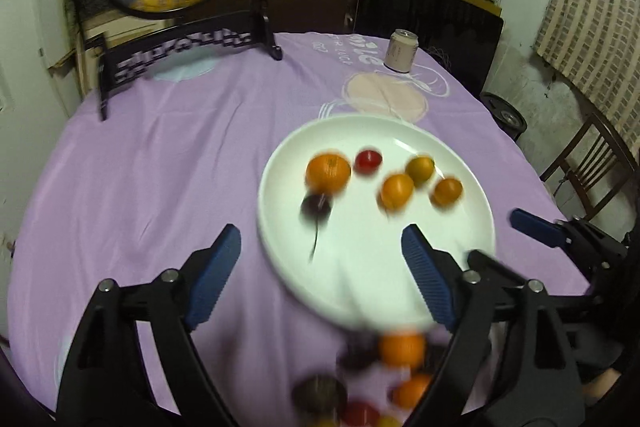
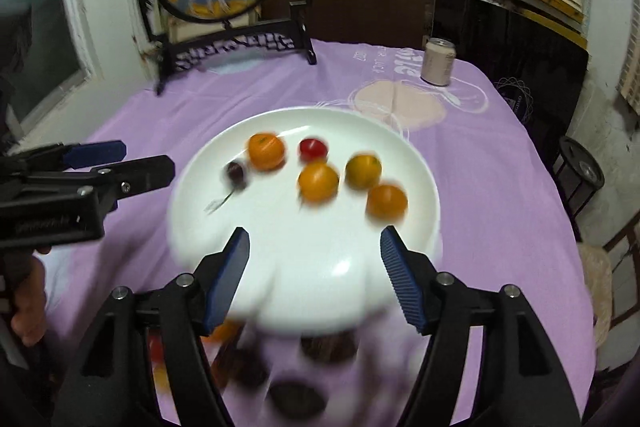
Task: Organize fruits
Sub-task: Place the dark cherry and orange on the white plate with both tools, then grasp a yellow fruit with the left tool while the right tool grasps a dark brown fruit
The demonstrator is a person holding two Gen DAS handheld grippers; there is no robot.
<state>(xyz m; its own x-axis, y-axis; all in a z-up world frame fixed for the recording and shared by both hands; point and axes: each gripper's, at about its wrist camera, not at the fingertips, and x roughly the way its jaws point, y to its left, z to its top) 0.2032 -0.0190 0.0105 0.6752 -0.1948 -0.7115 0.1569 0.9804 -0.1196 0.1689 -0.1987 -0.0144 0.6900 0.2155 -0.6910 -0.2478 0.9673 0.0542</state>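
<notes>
My left gripper (image 1: 320, 255) has its jaws spread wide with nothing between the pads, and my right gripper (image 2: 314, 259) stands open too, empty; both hover over the near rim of the white plate (image 2: 280, 275) in the lower centre of each frame. On the plate sit a big orange (image 2: 266, 151), three smaller orange fruits, a red tomato (image 2: 313, 149) and a dark cherry (image 2: 236, 173), gathered there, I judge, as the sorted lot. More fruit lies blurred on the purple-clothed desk (image 1: 160, 167) below the plate, awaiting pickup. A can (image 1: 401, 51) stands upper right.
</notes>
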